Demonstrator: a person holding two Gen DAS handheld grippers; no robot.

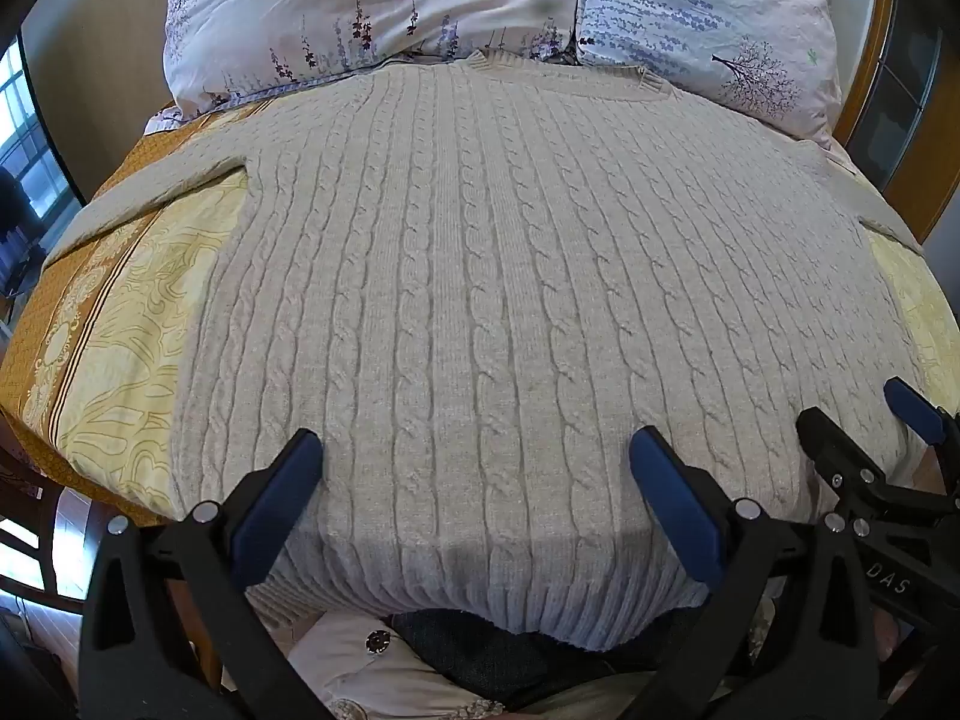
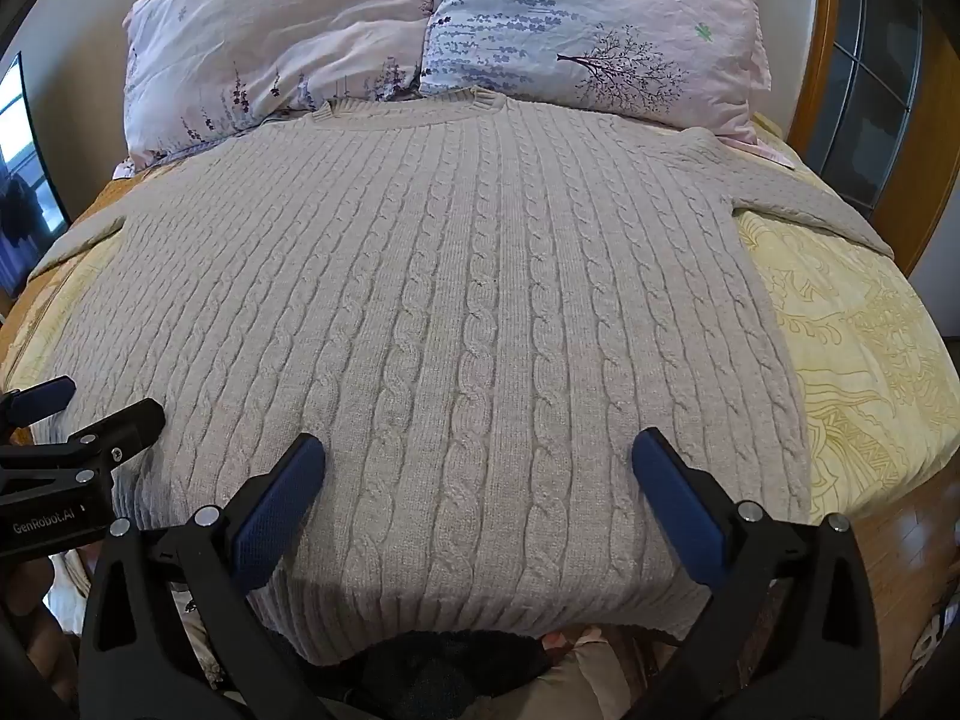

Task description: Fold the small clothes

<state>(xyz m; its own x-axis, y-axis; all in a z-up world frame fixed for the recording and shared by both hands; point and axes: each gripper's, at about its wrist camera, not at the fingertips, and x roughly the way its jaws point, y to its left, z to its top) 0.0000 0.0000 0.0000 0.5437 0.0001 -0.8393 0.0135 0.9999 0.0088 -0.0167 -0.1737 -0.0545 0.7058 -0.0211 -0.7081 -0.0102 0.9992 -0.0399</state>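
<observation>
A beige cable-knit sweater (image 1: 480, 300) lies spread flat on the bed, collar at the far end by the pillows, sleeves out to both sides, hem hanging over the near edge. It also fills the right wrist view (image 2: 456, 312). My left gripper (image 1: 477, 450) is open and empty, hovering over the lower left part of the sweater near the hem. My right gripper (image 2: 480, 450) is open and empty over the lower right part. The right gripper also shows at the right edge of the left wrist view (image 1: 864, 420), and the left gripper at the left edge of the right wrist view (image 2: 102, 402).
Two floral pillows (image 1: 372, 12) (image 2: 588, 30) lie at the head of the bed. A yellow patterned bedspread (image 1: 138, 324) (image 2: 858, 330) shows on both sides of the sweater. A wooden headboard frame (image 2: 816, 60) stands at the right. Other clothes (image 1: 384, 660) lie below the near edge.
</observation>
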